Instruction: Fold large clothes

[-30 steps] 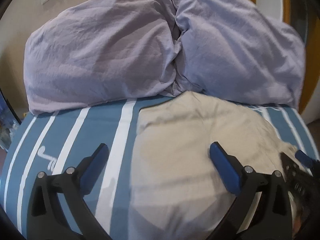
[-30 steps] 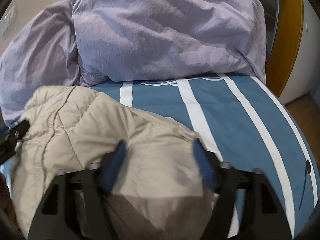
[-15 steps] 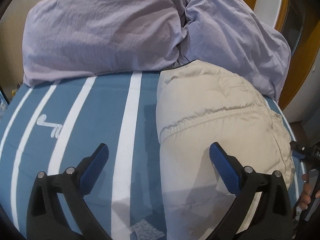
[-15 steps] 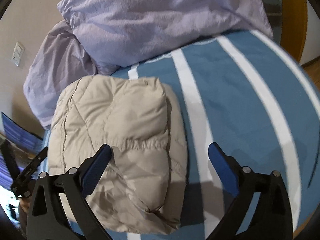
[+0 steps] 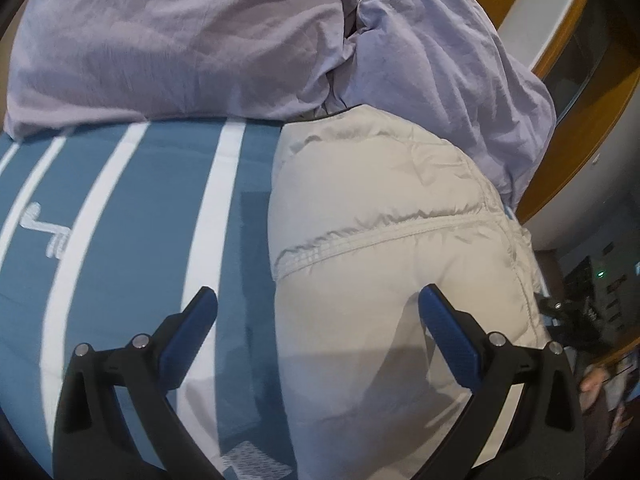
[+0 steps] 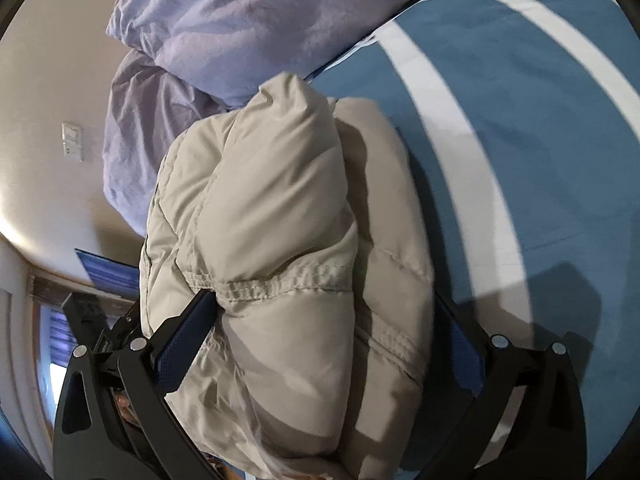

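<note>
The folded jacket [image 5: 384, 240] lies on the bedspread [image 5: 132, 216], ahead and right of the left gripper [image 5: 316, 312]. Two pillows [image 5: 180, 40] lie behind it, touching its far edge.

The beige jacket [image 6: 280, 240] hides the right gripper [image 6: 320, 312]'s right pad; its lower end (bottom of both frames) is cut off. Right-edge clutter is blurred.

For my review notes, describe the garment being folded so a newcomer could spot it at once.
Start at the bed's blue sheet with white stripes. Against the crumpled lilac duvet at its far end lies a beige puffer jacket, folded into a bulky bundle. It is the only quilted, stitched, sand-coloured item there; the open right tongs straddle it.
</note>
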The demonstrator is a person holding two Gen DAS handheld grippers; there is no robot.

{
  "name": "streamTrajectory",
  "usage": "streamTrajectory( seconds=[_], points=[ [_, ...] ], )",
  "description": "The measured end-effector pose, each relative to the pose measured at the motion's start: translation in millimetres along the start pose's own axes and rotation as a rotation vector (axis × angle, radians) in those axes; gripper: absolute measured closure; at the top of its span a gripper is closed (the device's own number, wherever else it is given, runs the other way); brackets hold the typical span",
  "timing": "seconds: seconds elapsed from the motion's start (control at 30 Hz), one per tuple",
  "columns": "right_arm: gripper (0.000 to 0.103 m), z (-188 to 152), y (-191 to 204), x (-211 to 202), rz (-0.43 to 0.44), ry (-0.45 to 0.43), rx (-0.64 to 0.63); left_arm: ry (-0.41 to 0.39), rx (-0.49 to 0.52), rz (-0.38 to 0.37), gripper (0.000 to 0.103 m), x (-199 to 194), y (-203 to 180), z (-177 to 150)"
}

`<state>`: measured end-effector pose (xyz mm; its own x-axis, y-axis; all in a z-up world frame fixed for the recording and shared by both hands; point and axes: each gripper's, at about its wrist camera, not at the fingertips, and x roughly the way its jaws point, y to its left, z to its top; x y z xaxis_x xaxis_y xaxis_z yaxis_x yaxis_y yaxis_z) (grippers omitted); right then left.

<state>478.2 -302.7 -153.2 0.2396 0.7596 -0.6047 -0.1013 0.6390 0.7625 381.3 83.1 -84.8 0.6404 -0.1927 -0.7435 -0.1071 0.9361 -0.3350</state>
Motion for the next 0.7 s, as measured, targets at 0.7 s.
streamTrajectory(
  seconds=[0.7],
  points=[
    [0.001, 10.4, 8.0, 27.7, 0.094, 0.043, -0.008, 0.091, -0.268, -0.330, 0.002, 44.1, 28.8, 3.4]
  ],
)
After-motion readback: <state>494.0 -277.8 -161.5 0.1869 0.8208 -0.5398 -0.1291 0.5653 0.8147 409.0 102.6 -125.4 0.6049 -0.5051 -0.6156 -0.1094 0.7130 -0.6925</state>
